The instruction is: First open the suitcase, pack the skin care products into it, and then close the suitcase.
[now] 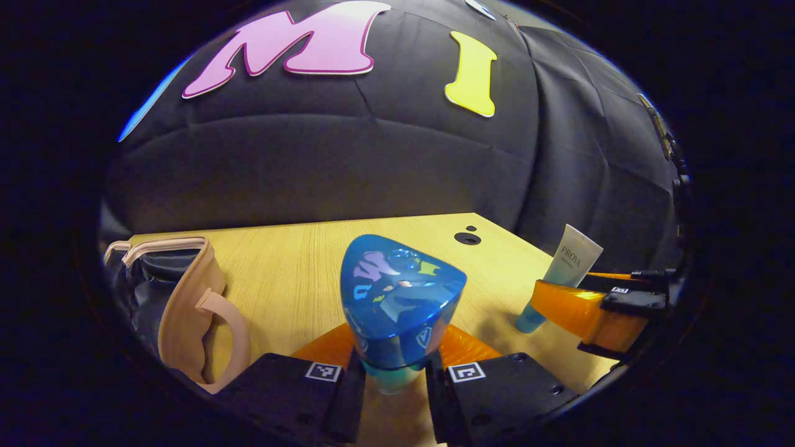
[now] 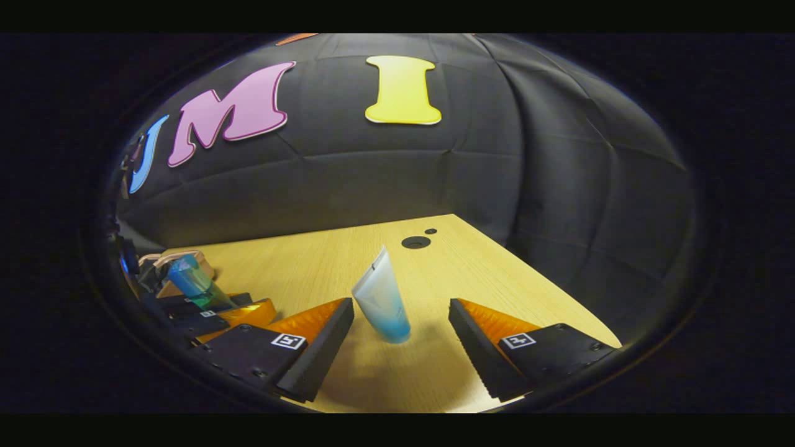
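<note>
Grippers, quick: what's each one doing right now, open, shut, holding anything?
Left gripper: shut on the blue translucent plastic bottle, held above the light wooden table.
Right gripper: open, fingers either side of the white-and-blue standing tube, not touching.

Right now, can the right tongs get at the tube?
Probably yes: the right tongs are open with the upright tube standing between the fingers, nothing in the way.

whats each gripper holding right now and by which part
Left gripper grips the blue bottle low on its body. Right gripper is open around the standing tube, holding nothing.
</note>
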A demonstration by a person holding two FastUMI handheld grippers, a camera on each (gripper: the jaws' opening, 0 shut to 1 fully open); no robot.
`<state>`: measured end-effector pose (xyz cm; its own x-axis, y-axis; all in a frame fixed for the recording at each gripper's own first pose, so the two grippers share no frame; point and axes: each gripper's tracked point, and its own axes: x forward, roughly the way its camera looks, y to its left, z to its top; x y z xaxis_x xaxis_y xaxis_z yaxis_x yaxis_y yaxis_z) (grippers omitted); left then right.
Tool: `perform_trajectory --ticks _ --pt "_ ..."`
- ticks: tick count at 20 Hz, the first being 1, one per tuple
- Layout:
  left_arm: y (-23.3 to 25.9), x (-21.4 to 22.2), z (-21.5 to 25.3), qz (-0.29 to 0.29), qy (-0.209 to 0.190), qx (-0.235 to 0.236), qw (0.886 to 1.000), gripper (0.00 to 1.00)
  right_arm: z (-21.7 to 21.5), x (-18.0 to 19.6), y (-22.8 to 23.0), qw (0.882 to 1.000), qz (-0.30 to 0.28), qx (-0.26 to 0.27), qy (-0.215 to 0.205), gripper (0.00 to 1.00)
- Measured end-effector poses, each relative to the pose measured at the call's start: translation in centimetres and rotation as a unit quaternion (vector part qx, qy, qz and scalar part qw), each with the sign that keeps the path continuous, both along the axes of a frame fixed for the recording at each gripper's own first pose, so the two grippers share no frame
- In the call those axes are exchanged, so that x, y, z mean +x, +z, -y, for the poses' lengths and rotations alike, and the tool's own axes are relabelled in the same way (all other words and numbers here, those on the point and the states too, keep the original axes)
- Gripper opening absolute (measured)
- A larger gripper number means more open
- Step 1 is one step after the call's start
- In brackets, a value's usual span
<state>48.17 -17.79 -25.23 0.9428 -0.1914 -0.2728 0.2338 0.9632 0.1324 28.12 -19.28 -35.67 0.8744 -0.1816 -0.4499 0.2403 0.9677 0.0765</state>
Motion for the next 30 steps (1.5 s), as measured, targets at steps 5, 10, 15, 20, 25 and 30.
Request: perform_trajectory --ticks 5,10,15,20,25,30 --pt "0.0 -1.2 -1.4 0.004 0.012 0.01 1.0 0.48 -0.5 2.0 -2.2 1.0 -0.015 -0.004 0.006 0.98" --pt "0.0 -2.1 -2.1 -0.001 0.022 -0.005 1.0 0.48 -0.6 2.4 -3.7 0.999 -0.04 0.01 -0.004 0.62" --pt "0.0 -2.4 -2.7 -0.001 0.029 -0.016 0.999 0.48 -1.9 2.2 -3.1 0.999 -0.029 0.011 0.027 0.32" --pt "0.9 -3.4 -3.7 0.002 0.036 -0.04 0.999 0.47 -3.2 1.6 -0.5 0.999 -0.001 0.016 0.041 0.37" --pt "5.2 -5.7 -6.1 0.02 0.045 -0.067 0.997 0.43 -7.6 0.8 3.7 0.996 0.031 0.021 0.076 0.37" --pt "11.6 -9.2 -13.0 0.026 0.085 -0.084 0.992 0.43 -16.4 -1.0 6.8 0.987 0.041 0.061 0.142 0.36"
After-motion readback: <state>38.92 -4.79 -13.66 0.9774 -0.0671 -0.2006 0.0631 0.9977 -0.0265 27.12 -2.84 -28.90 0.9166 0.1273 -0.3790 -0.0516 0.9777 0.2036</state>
